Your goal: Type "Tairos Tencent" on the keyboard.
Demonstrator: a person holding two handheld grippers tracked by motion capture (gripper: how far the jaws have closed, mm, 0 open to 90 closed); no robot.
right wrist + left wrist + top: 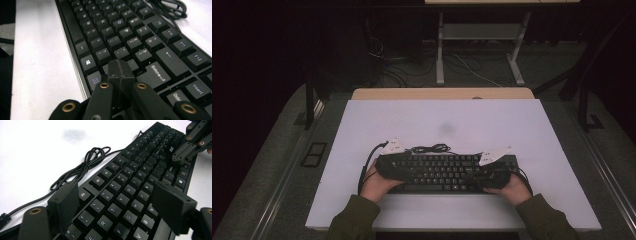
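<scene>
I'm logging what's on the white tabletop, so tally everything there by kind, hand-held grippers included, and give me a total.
Black keyboard: 1
Black keyboard cable, bundled behind the keyboard: 1
Hand-held grippers: 2, the left hand-held gripper open over the keys, the right hand-held gripper shut, its tips over the keys
Total: 4
</scene>
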